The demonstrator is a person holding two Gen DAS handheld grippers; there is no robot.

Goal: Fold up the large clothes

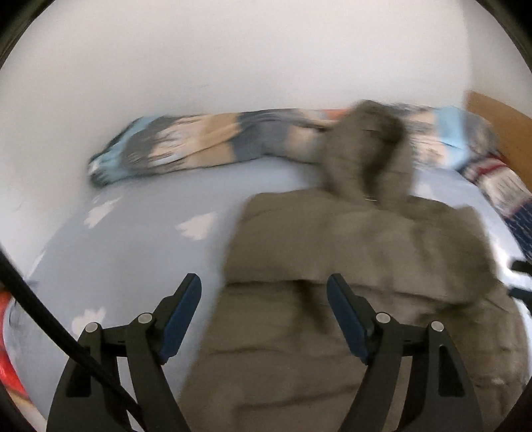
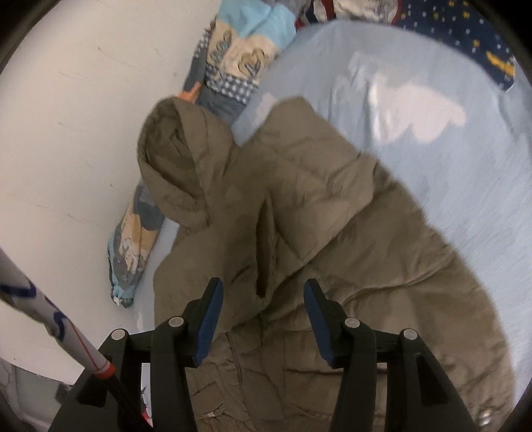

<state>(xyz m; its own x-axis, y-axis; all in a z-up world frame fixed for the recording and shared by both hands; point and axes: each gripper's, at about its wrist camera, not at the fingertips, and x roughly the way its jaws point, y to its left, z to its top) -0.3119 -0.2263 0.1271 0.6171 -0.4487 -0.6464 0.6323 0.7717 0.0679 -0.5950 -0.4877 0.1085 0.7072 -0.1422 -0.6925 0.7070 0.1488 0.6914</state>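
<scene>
An olive-brown quilted hooded jacket (image 1: 349, 252) lies on a light blue bed sheet (image 1: 126, 246), with its hood (image 1: 369, 149) toward the wall. In the right wrist view the jacket (image 2: 316, 206) shows with a sleeve folded over its body and the hood (image 2: 173, 159) at the upper left. My left gripper (image 1: 264, 282) is open and empty, hovering over the jacket's left edge. My right gripper (image 2: 262, 292) is open and empty, just above the jacket's middle fold.
A patterned blue and beige blanket roll (image 1: 199, 143) lies along the white wall (image 1: 232, 59); it also shows in the right wrist view (image 2: 232, 59). A dark star-print fabric (image 2: 465, 30) is at the bed's far side. A brown headboard (image 1: 498, 123) stands at right.
</scene>
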